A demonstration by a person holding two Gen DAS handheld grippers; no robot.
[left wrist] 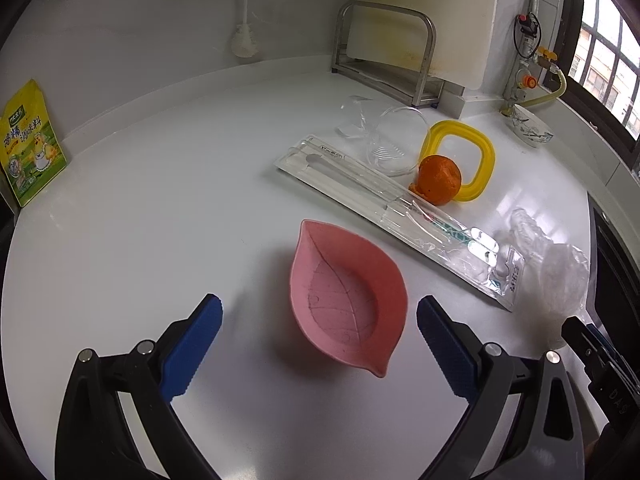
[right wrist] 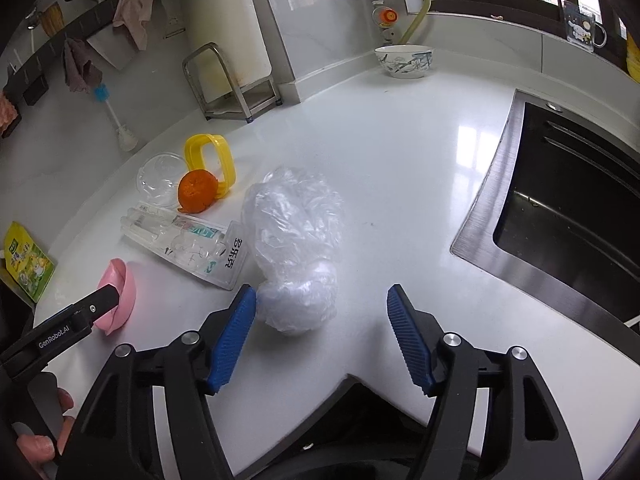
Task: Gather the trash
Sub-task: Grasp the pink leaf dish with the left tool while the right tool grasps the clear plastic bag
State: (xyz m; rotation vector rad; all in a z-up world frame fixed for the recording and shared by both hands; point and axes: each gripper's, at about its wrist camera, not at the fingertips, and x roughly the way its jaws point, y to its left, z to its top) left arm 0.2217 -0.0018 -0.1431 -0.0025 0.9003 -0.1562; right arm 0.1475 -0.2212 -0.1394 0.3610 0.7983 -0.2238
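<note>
The left gripper hangs with fingers apart around the pink dish on the white desk; the right gripper is spread too, its left finger touching the crumpled bag; beyond lie a clear package, an orange, a yellow ring.

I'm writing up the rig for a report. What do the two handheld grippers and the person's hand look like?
Both the left gripper and the right gripper have black frames with silver round pivot bolts and blue ribbed finger pads. In the right wrist view, the left gripper's black body carries white "GenRobot.AI" lettering, and bare fingers of the person's hand wrap its handle. No cables or sleeves show.
</note>
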